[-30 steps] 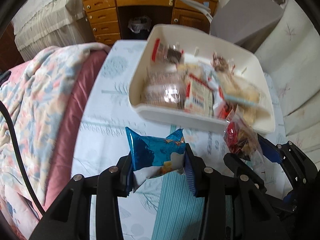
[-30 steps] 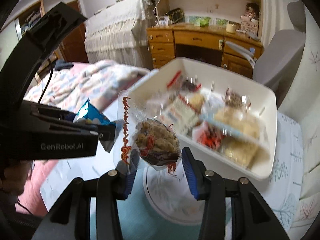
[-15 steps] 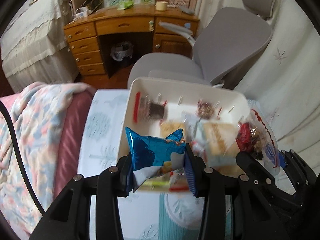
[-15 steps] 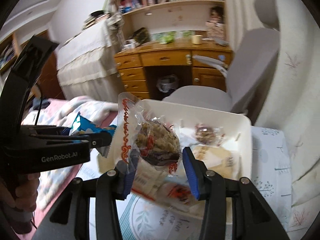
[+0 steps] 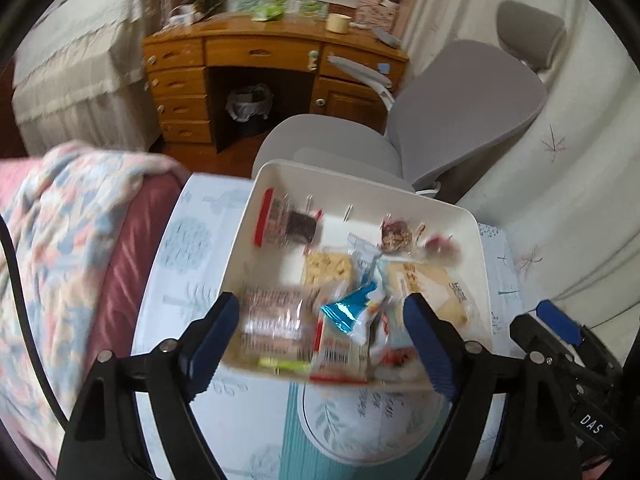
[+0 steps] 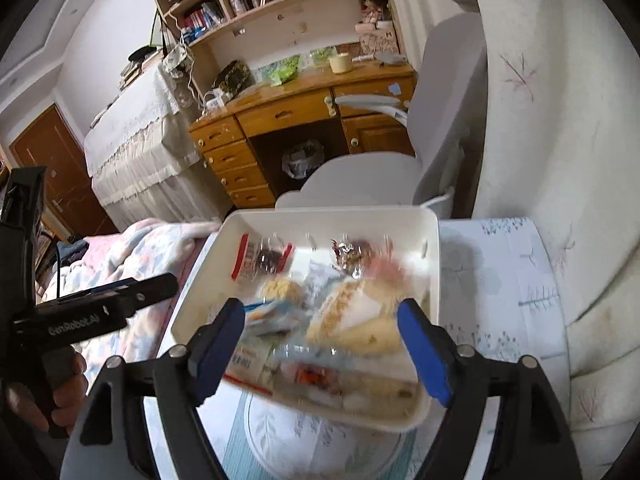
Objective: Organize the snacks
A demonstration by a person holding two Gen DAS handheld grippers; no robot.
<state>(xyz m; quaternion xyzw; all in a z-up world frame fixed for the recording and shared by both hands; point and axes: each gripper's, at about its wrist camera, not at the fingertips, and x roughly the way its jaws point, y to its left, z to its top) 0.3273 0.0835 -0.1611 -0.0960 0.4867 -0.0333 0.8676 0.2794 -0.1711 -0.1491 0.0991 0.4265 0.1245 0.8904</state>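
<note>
A white bin holding several wrapped snacks sits on the patterned tablecloth; its rim also shows in the right wrist view. My left gripper hovers over the bin's near end, its jaws opening wide and gripping nothing. A blue foil packet lies loose on the pile below, clear of both pads. My right gripper hangs over the same end, jaws also opening, nothing between them. The snacks beneath it are blurred. Each gripper shows in the other's view: the right one, and the left one in a hand.
A grey office chair stands just behind the bin, with a wooden desk farther back. A bed with a floral blanket borders the table on the left. Pale fabric rises on the right.
Both grippers have gone from shut to open. The blue packet left the left gripper and the clear-wrapped snack left the right one. Both hands moved forward over the bin.
</note>
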